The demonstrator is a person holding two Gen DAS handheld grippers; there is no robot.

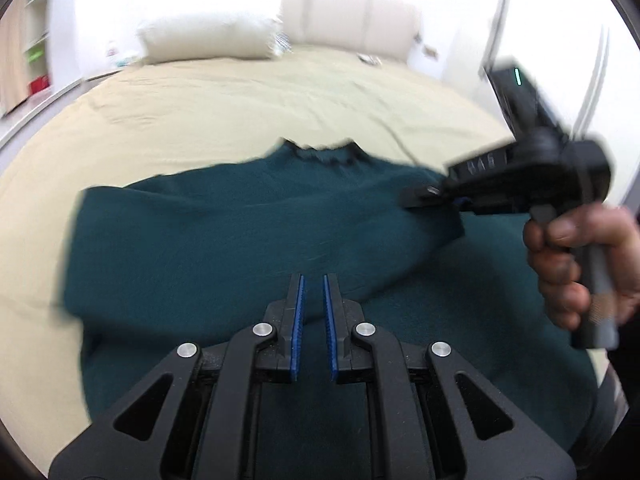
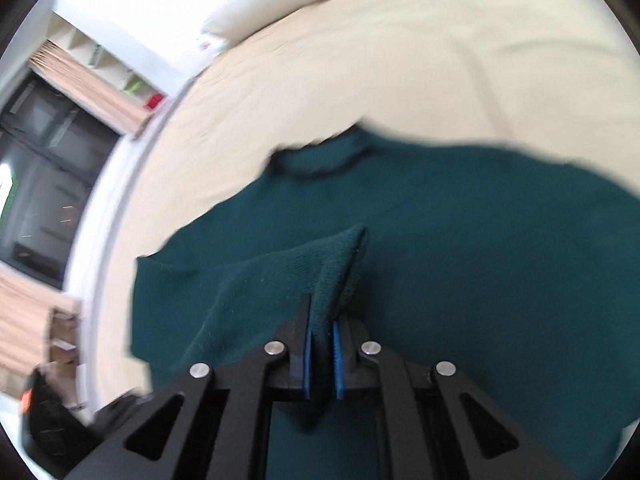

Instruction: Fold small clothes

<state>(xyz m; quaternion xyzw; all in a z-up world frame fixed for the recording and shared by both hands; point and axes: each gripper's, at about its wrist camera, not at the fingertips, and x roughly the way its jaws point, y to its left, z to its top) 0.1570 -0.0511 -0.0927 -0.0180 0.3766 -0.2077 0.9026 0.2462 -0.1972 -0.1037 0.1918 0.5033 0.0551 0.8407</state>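
A dark teal sweater lies spread on a beige bed, collar pointing away. My left gripper hovers over the sweater's lower middle, its jaws a narrow gap apart with nothing between them. My right gripper is shut on a fold of the sweater's sleeve and holds it lifted over the sweater's body. In the left wrist view the right gripper comes in from the right, held by a hand, with the sleeve end hanging from it.
A white pillow and a padded headboard are at the far end of the bed. Shelves and a dark window stand beyond the bed's left edge. Bare beige sheet surrounds the sweater.
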